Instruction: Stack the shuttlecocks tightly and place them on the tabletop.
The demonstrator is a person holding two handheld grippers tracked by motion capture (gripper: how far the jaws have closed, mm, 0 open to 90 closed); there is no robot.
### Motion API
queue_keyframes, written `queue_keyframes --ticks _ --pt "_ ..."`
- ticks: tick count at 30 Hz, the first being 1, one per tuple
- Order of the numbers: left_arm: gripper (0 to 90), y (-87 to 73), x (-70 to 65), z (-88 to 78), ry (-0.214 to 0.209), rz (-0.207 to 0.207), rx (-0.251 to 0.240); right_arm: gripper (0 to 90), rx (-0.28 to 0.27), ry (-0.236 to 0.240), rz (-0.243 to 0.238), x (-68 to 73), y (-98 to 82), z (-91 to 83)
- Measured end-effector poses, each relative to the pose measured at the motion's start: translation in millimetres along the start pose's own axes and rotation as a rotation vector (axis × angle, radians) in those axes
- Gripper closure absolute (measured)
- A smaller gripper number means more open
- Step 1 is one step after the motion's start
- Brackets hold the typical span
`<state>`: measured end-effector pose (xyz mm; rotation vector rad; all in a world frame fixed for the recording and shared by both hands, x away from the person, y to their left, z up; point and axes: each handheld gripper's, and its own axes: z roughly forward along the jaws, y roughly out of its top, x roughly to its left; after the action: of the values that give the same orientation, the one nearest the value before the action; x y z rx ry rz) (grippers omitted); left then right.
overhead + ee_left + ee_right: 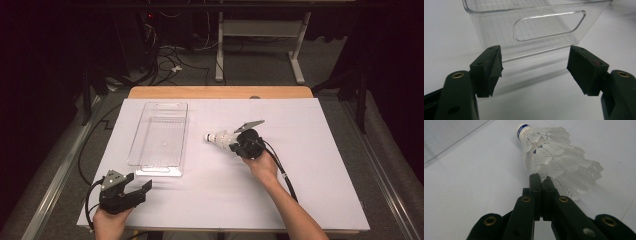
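A white feather shuttlecock [219, 138] with a blue band on its cork lies mid-table, cork toward the clear bin. My right gripper [234, 146] comes at it from the right. In the right gripper view its jaws [540, 177] are pressed together at the edge of the shuttlecock's [554, 157] skirt, pinching a feather there. An empty clear plastic bin [160, 140] stands left of centre. My left gripper [140, 181] rests open near the front left corner; its jaws [535, 67] face the bin's near end wall [499, 30] with a handle cut-out, a short way off.
A white sheet [310, 165] covers the wooden table [220, 92]. The right gripper's cable [286, 176] runs back along the forearm. Behind the table, on the floor, stand desk legs [297, 60] and loose cables [165, 60]. Bare sheet lies right of the shuttlecock.
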<state>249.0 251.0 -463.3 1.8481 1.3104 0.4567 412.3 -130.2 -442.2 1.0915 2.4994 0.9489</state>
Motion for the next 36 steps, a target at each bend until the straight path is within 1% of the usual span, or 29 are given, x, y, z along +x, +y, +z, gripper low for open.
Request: queue_keyframes --ticks 5,9,12,14,16,17,21,22,25,28,31,33,35,36 --pt "29.1 0.0 -0.3 0.1 0.001 0.0 -0.001 90.0 0.002 0.003 -0.001 0.5 -0.6 0.9" --pt "29.1 -0.1 -0.1 0.0 -0.001 0.0 -0.001 90.0 -0.001 0.003 0.008 0.1 -1.3 2.7" --pt "29.1 0.9 0.1 3.6 -0.008 -0.003 0.011 90.0 -0.005 0.01 0.014 -3.0 2.2 3.0" --pt "28.9 1.1 0.1 4.4 -0.011 -0.009 0.012 90.0 -0.003 0.021 0.019 -5.3 3.2 4.5" --pt "28.9 0.8 -0.2 3.9 -0.016 -0.01 0.01 89.9 0.001 0.023 0.021 -7.6 2.4 6.3" --pt "29.0 0.7 -0.6 3.9 -0.019 -0.009 0.01 89.8 0.004 0.026 0.03 -8.4 2.0 6.3" --pt "28.9 1.9 -3.1 7.4 -0.022 0.019 0.031 88.6 0.003 0.03 0.039 -12.7 -0.1 7.7" --pt "28.9 2.0 -3.6 7.5 -0.022 0.024 0.032 87.1 0.011 0.028 0.04 -12.5 -0.6 8.8" --pt "28.9 1.8 -5.3 7.0 -0.025 0.024 0.024 78.4 0.013 0.019 0.045 -12.0 -0.9 11.2" --pt "28.9 2.0 -6.1 7.1 -0.024 0.026 0.024 72.3 0.014 0.01 0.051 -12.2 -0.5 9.2" --pt "29.0 1.8 -5.5 6.4 -0.023 0.026 0.021 66.3 0.016 0.012 0.066 -13.8 -3.2 7.2" --pt "28.9 2.0 -5.1 6.8 -0.023 0.024 0.021 62.0 0.018 0.001 0.063 -14.1 -5.2 7.9" --pt "28.9 1.8 -5.1 7.0 -0.021 0.022 0.023 59.4 0.002 0.004 0.079 -14.5 -7.5 8.1" --pt "28.9 1.8 -5.1 7.0 -0.021 0.022 0.023 58.5 -0.014 0.008 0.093 -14.0 -9.3 7.7"
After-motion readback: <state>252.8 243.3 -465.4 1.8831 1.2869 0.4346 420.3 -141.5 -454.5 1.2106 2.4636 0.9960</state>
